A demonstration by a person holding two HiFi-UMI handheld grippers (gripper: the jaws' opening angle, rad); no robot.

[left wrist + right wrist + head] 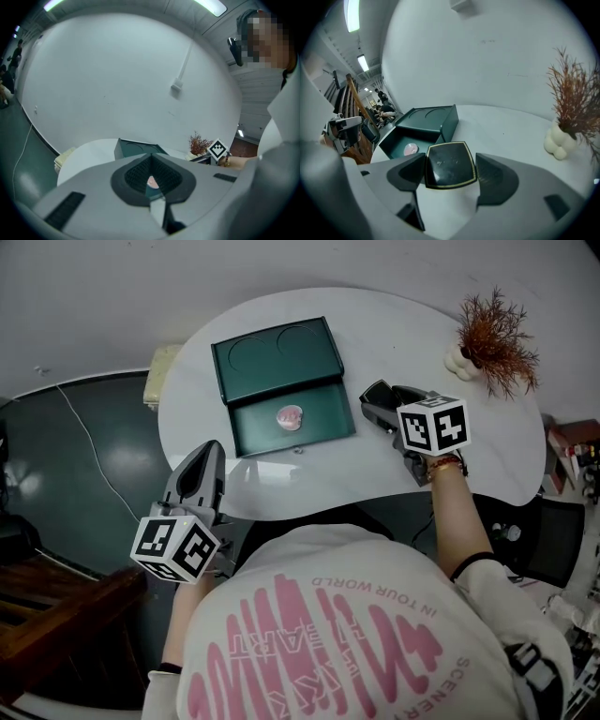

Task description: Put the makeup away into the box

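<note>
A black square compact [449, 164] with a gold rim is gripped by its side edges in the right gripper [378, 407], the fingers [497, 176] clamped wide on it. It is held above the white bench [403, 334], just beside the right edge of the dark green box [277, 357]. The box's drawer [323, 427] is seen pulled open, and a small pink makeup piece [291, 415] lies in its middle. The left gripper [208, 454] is kept at the bench's near edge, well apart from the box, with its fingers clenched together and nothing in them.

Now the dangers. The compact is glossy and is caught only at its edges, so a slip or a twist out of the fingers could be expected if the wrist is tilted sharply. The drawer wall must be cleared: if the compact is brought in too low, the box could be knocked or the drawer shoved shut, since nothing is bracing it. If the compact is let go over the middle, it would be dropped onto the pink piece. The bare floor of the drawer beside that piece should be aimed for. The dried plant [495, 329] is stood behind the right forearm and could be clipped on a wide swing.
</note>
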